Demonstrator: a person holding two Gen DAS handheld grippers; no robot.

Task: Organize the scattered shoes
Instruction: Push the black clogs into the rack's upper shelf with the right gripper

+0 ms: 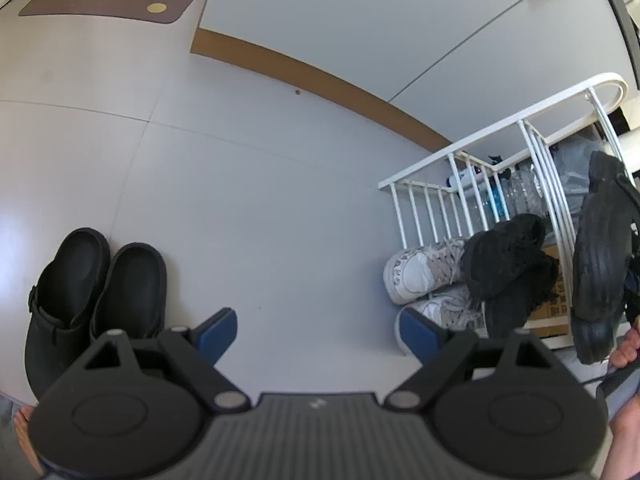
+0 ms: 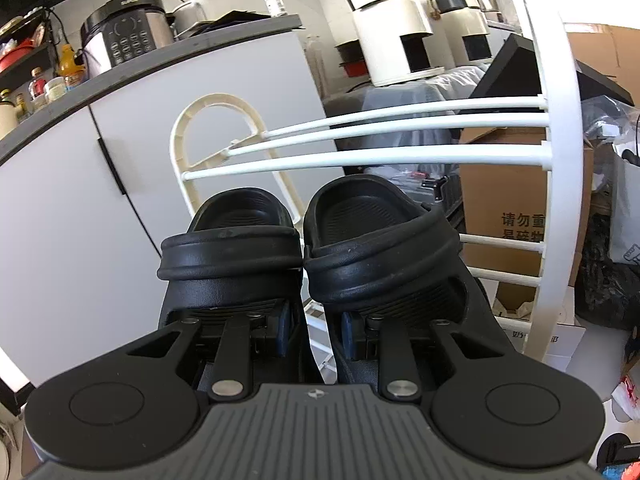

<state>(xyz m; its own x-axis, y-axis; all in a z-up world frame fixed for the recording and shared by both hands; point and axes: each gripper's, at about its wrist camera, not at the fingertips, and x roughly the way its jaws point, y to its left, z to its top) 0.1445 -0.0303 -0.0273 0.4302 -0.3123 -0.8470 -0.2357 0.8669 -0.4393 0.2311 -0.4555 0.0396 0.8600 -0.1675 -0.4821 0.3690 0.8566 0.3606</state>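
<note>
Two black slippers [image 2: 308, 248] hang in the air, pinched together by the right claw [image 2: 314, 332], just in front of the white shoe rack [image 2: 560, 200]. White sneakers [image 1: 424, 276] and black shoes [image 1: 508, 264] already sit low on the rack. The left claw [image 1: 316, 332] is wide apart, holding nothing. Black clogs [image 1: 92, 300] wait on the floor [image 1: 260, 180], so they look next.

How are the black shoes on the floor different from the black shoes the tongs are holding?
The floor clogs rest flat, side by side, on the tiles; the held slides hang in the air by the white rack. Nothing touches the floor clogs; the right tongs pinch the held slides together. Both are black pairs.
</note>
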